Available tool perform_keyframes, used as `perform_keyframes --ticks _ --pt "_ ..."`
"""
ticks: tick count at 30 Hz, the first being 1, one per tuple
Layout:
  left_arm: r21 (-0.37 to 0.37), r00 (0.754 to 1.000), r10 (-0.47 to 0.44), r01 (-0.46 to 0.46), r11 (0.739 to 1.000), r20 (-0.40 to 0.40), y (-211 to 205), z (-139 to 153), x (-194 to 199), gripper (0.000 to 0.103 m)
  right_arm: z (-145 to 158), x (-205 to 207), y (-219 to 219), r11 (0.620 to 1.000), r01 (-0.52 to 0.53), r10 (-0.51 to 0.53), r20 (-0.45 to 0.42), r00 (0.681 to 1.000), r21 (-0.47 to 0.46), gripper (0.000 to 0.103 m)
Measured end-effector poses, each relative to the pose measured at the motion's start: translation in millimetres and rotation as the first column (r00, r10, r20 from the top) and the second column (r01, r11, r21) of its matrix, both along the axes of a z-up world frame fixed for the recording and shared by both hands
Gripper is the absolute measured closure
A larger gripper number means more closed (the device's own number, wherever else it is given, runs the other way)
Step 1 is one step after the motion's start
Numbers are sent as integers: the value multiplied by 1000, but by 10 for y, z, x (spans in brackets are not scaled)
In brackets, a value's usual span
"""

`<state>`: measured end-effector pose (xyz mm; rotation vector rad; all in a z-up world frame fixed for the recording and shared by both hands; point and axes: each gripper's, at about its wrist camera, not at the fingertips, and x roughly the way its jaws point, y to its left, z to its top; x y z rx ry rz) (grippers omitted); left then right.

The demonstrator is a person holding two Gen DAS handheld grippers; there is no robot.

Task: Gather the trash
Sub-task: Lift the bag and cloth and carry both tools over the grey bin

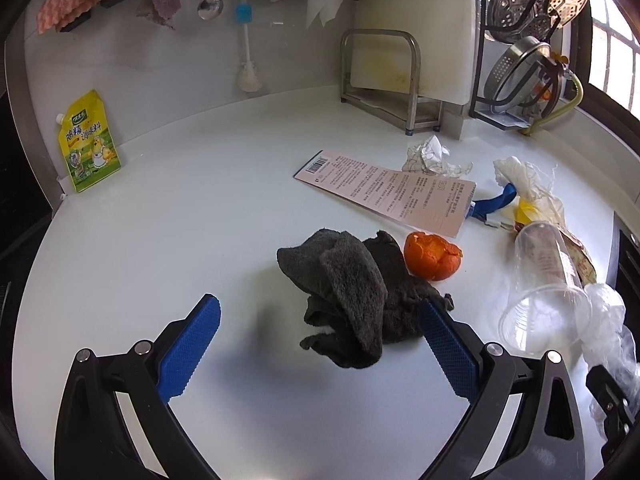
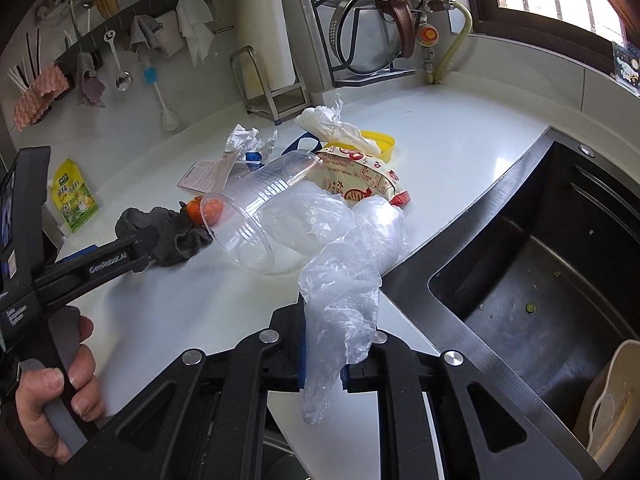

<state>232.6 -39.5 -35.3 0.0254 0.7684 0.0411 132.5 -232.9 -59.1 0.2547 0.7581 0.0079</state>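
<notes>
My right gripper (image 2: 326,344) is shut on a clear plastic bag (image 2: 344,280) near the counter's edge; the bag trails back to a clear plastic cup (image 2: 256,224) lying on its side. My left gripper (image 1: 320,332) stands open on either side of a dark grey cloth (image 1: 352,296), its blue pads (image 1: 192,344) apart from the cloth. Next to the cloth lies an orange peel (image 1: 432,256). Behind it are a pink printed card (image 1: 392,196), crumpled paper (image 1: 432,156) and a white plastic bag (image 1: 524,180). A snack wrapper (image 2: 360,176) lies behind the cup.
A dark sink (image 2: 540,264) opens to the right of the counter. At the back stand a metal rack (image 1: 384,80) and a pot-lid stand (image 1: 520,60). A yellow seasoning pouch (image 1: 88,144) leans at the left wall. A person's hand (image 2: 60,392) holds the left gripper's handle.
</notes>
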Motion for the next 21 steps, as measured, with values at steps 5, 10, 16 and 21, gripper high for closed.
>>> perform_keyframes --ticks 5,10,16,21 --pt "16 1000 9 -9 1000 -23 -10 -56 142 30 0 -63 -40 1000 -9 9 8 1000 26 92" --pt "-8 997 -15 14 1000 -76 -10 -168 218 69 -10 -116 -75 999 -10 9 9 1000 37 92" --pt "-43 997 -42 39 998 -67 38 -152 127 82 -8 -173 -100 999 -12 11 19 1000 31 92" --pt "-20 998 -53 52 998 -41 67 -78 -97 83 8 -247 -95 1000 -10 10 37 999 17 92"
